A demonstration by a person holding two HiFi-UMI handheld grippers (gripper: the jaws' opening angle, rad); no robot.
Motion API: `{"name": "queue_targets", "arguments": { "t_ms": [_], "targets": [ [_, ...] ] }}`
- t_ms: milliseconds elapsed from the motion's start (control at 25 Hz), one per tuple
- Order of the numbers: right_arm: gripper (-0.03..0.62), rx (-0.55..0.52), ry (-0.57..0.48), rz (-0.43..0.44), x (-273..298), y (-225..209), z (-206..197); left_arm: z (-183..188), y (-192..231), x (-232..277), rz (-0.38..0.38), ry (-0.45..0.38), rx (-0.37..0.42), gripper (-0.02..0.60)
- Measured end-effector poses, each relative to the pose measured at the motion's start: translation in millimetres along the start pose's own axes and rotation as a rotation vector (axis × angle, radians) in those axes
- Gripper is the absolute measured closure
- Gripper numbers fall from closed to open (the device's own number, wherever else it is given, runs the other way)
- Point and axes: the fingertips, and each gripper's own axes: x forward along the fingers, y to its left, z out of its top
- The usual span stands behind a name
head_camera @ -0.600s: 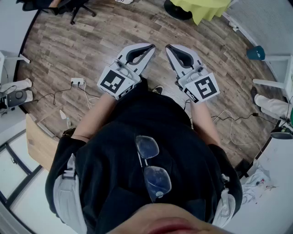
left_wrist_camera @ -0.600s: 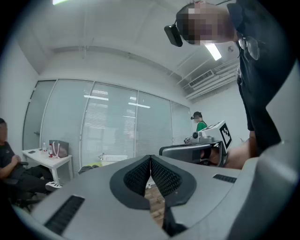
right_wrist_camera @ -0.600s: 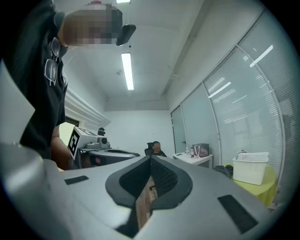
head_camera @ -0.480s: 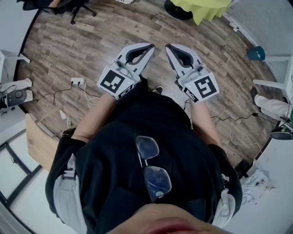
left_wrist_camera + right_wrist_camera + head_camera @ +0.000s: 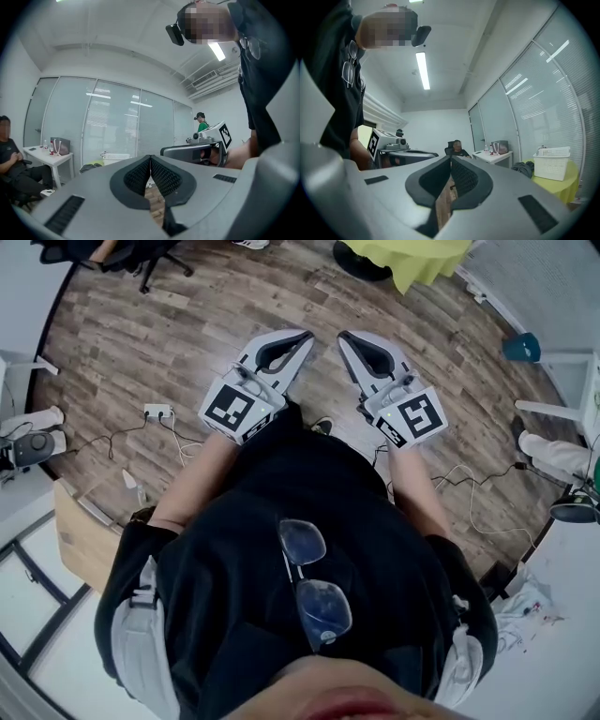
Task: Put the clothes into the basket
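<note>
Both grippers are held side by side at chest height over the wooden floor, pointing forward. My left gripper [image 5: 305,337] [image 5: 150,157] is shut with nothing between its pads. My right gripper [image 5: 345,337] [image 5: 450,158] is also shut and empty. Far ahead, a white basket [image 5: 553,164] [image 5: 115,156] stands on a yellow-green table [image 5: 562,185] [image 5: 412,254]. A dark heap of clothes [image 5: 526,168] [image 5: 89,167] lies beside the basket on that table. Both grippers are well away from it.
Cables and a power strip [image 5: 159,411] lie on the floor at the left, more cables [image 5: 469,484] at the right. A seated person [image 5: 9,159] is next to a white table [image 5: 47,157]. A second person [image 5: 202,123] stands far off. An office chair [image 5: 141,254] stands at the back left.
</note>
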Motion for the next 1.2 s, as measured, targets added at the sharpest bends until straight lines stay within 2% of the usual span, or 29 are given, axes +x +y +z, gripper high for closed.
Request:
{"name": "queue_targets", "arguments": {
  "t_ms": [360,1200],
  "targets": [
    [0.566,-0.001,0.013,-0.021,41,-25,-2,1,47,18,-0.031,-0.008,-0.015,0.571],
    [0.566,-0.015,0.056,-0.059,193,-39,-3,-2,192,0,-0.086,-0.008,-0.028,0.571]
  ]
}}
